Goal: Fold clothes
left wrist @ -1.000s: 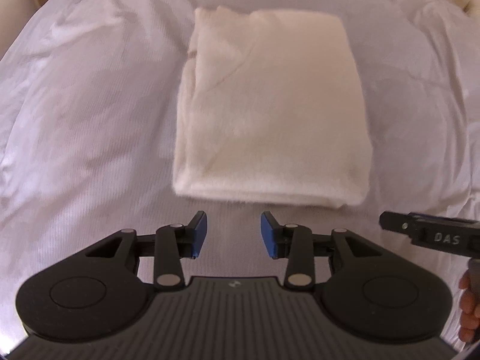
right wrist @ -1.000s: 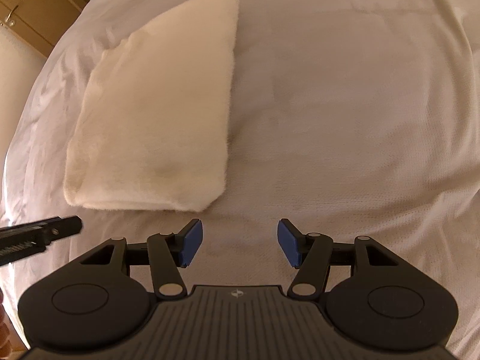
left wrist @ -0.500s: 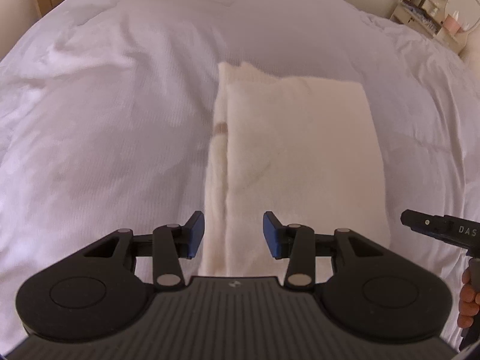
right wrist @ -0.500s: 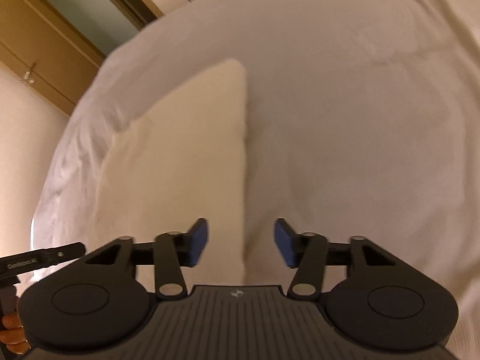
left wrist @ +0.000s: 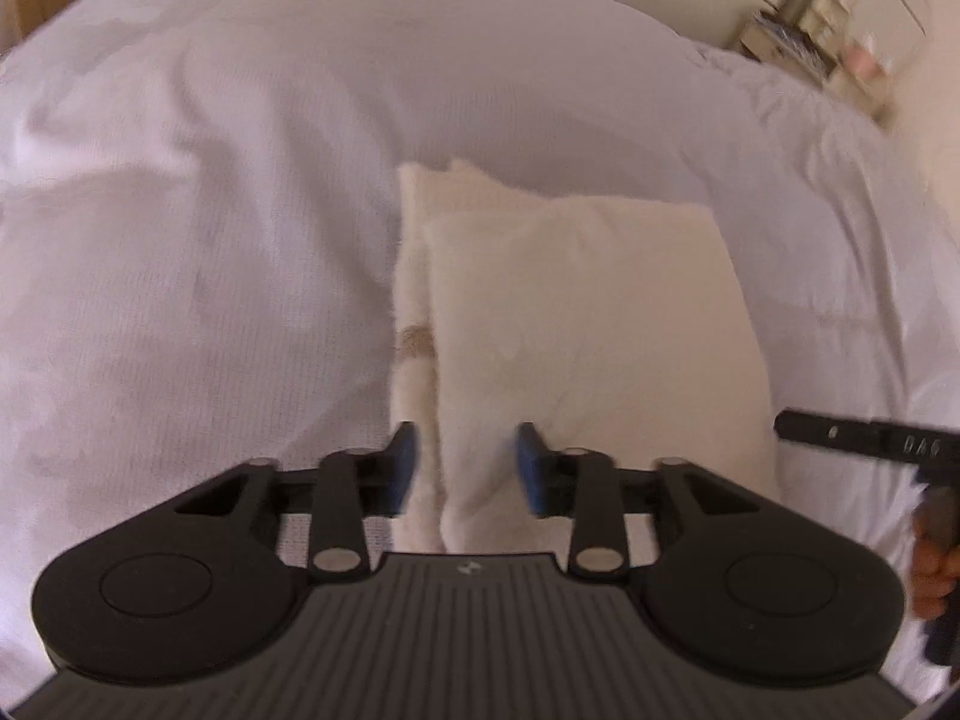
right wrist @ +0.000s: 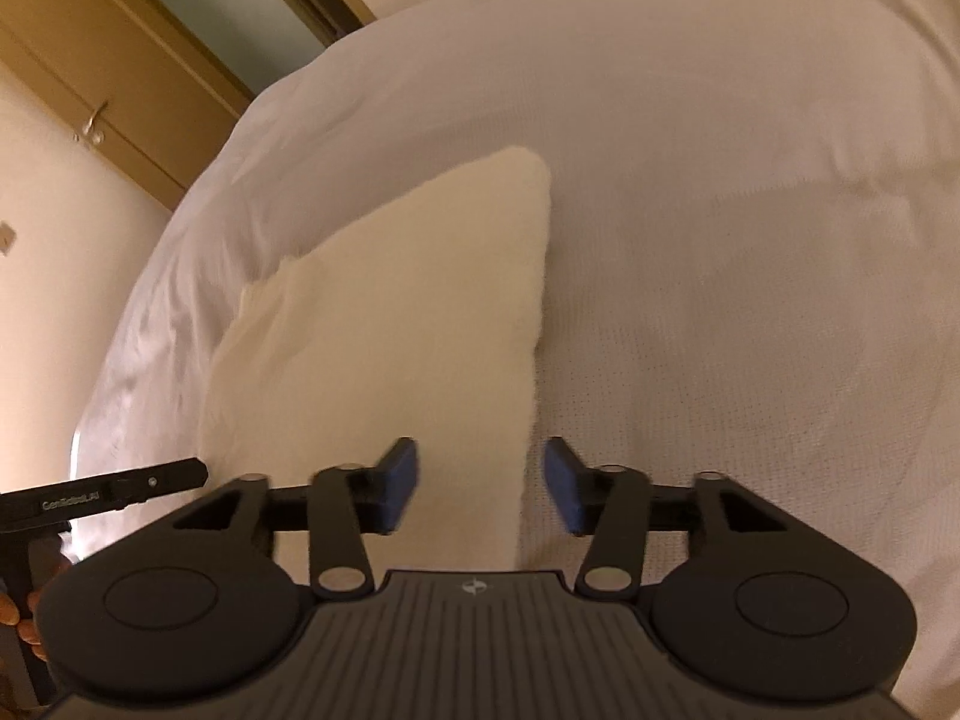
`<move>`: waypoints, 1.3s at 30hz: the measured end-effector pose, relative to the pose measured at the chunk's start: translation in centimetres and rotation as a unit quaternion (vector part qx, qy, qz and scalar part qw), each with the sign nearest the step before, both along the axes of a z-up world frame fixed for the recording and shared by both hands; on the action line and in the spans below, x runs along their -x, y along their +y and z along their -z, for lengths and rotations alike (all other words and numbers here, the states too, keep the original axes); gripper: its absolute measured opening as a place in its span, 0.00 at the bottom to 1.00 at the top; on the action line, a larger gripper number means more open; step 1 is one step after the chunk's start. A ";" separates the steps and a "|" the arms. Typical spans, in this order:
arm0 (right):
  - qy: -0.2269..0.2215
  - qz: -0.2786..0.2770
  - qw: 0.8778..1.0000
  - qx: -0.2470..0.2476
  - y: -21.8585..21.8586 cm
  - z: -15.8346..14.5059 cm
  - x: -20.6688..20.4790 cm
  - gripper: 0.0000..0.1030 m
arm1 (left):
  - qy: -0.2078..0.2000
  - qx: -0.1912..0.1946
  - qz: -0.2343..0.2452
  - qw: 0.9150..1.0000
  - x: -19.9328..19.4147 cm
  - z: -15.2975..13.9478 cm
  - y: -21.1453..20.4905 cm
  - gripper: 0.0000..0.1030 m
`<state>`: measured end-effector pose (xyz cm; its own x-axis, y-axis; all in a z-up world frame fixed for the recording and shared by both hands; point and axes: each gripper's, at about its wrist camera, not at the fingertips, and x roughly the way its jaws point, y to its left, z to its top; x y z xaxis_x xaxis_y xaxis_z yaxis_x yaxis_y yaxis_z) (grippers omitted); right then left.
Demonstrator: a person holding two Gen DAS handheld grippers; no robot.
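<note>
Cream garment (left wrist: 576,324) sits folded on the bed (left wrist: 210,240). My left hand-held gripper (left wrist: 465,468) and right hand-held gripper (right wrist: 480,483), both spread, straddle its near corners. Another fold or done, can't tell.

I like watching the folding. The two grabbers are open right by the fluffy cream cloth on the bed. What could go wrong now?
1. The left gripper straddles the loose layered edge of the folded cloth; it might pinch only some layers, and the fold could fall open.
2. The right gripper sits over the cloth's other edge, with one finger over the white bed cover; it might grab the cover too.
3. Both pictures are blurry, so aim may be off.
</note>
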<state>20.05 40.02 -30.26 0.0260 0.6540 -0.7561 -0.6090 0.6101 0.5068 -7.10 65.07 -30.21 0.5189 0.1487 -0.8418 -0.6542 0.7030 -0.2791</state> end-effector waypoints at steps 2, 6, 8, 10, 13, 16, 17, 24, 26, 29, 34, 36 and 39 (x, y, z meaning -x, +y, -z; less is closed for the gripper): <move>0.026 0.010 1.000 -0.006 -0.5 1.1 -0.6 0.64 | -0.011 0.031 -0.018 0.999 0.9 0.7 1.1 0.53; 0.099 0.044 0.993 -0.052 -1.3 3.5 -1.6 0.71 | -0.075 0.141 -0.057 0.985 2.7 3.1 3.7 0.67; 0.137 0.062 0.986 -0.074 -1.8 4.7 -2.0 0.74 | -0.112 0.192 -0.069 0.973 3.2 4.4 4.7 0.76; 0.175 0.080 0.976 -0.097 -2.2 5.9 -2.4 0.77 | -0.128 0.216 -0.080 0.965 3.2 6.0 5.4 0.81; 0.209 0.092 0.967 -0.116 -2.1 7.3 -2.8 0.79 | -0.138 0.250 -0.091 0.954 3.0 8.4 6.0 0.81; 0.234 0.094 0.958 -0.134 -1.6 8.4 -3.2 0.81 | -0.164 0.269 -0.084 0.946 2.5 9.6 6.3 0.81; 0.240 0.092 0.957 -0.138 -1.3 8.7 -3.4 0.82 | -0.169 0.273 -0.079 0.944 2.2 10.0 6.4 0.81; 0.246 0.059 0.955 -0.153 2.0 10.4 -3.6 0.74 | -0.155 0.262 -0.006 0.952 -2.8 11.2 5.3 0.76; 0.238 0.053 0.959 -0.142 2.5 10.2 -3.6 0.62 | -0.146 0.245 0.002 0.958 -3.3 10.8 4.8 0.67; 0.230 0.048 0.963 -0.131 3.0 9.8 -3.6 0.52 | -0.151 0.232 -0.004 0.961 -2.6 9.8 4.2 0.47; 0.217 0.040 0.966 -0.132 2.2 7.4 -2.6 0.48 | -0.139 0.183 0.006 0.973 -1.8 6.6 2.1 0.38; 0.227 0.039 0.964 -0.134 1.4 6.6 -2.2 0.48 | -0.136 0.180 0.004 0.974 -1.2 5.5 1.1 0.37; 0.237 0.031 0.962 -0.135 -0.4 5.1 -0.9 0.47 | -0.133 0.175 -0.001 0.975 0.4 3.6 -0.9 0.37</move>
<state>20.90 39.67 -35.38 -0.2346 0.8365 -0.4951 -0.2381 0.4444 0.8636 -7.52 64.21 -33.84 0.7255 -0.1229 -0.6772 -0.5278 0.5321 -0.6620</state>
